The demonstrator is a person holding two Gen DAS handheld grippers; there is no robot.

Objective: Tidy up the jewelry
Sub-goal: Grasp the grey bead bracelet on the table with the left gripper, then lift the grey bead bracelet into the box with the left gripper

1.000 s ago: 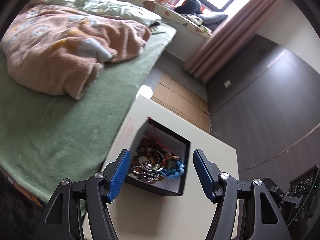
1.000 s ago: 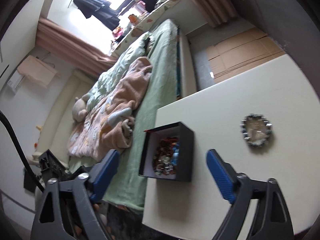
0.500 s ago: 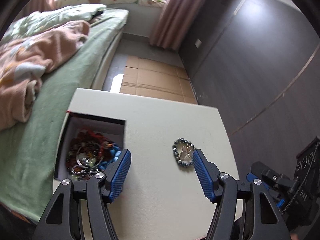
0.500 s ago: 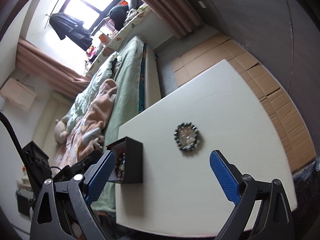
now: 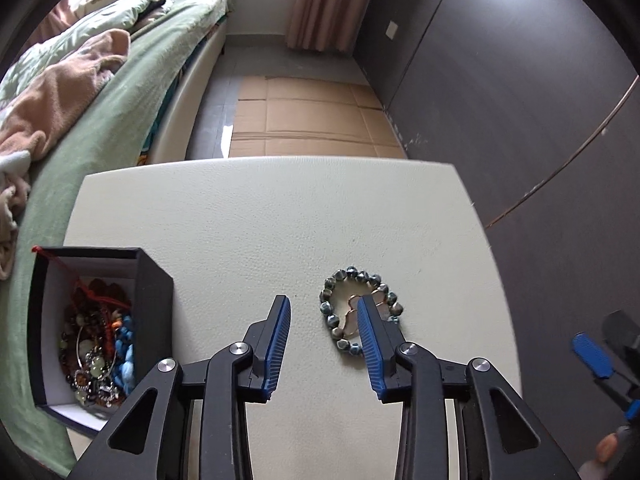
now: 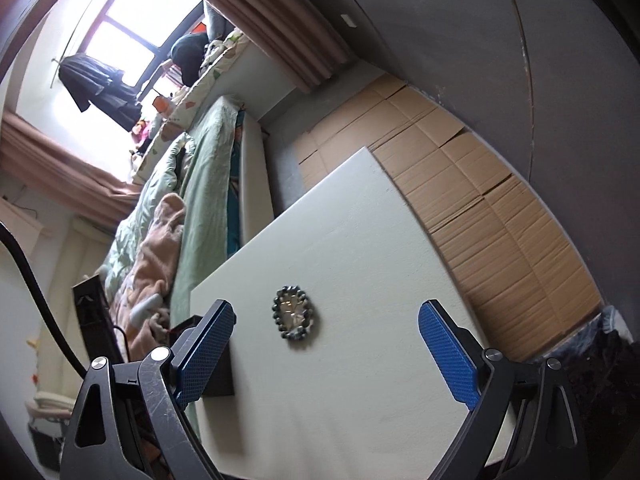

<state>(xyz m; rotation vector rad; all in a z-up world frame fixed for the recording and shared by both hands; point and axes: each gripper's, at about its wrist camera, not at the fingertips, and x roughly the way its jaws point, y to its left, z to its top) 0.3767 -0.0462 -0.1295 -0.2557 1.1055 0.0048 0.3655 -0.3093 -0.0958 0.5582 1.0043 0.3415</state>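
A grey-green beaded bracelet (image 5: 340, 292) with a thin gold piece inside its ring lies on the cream table (image 5: 260, 220); it also shows in the right wrist view (image 6: 295, 317). An open black box (image 5: 154, 304) full of mixed jewelry stands at the table's left edge; only its dark side (image 6: 218, 376) shows in the right wrist view. My left gripper (image 5: 323, 314) is open and empty; its right finger (image 5: 370, 344) covers the bracelet's right part. My right gripper (image 6: 326, 340) is wide open and empty, held back from the bracelet.
A bed (image 5: 100, 120) with green sheet and pink blanket runs along the table's left side. Flattened cardboard (image 5: 304, 116) covers the floor beyond the table. A dark wall (image 5: 520, 100) stands on the right. The right gripper's blue pad (image 5: 592, 354) shows at the table's right edge.
My left gripper has swung from over the box to the right and come down at the bracelet. The right wrist view has moved nearer the bracelet.
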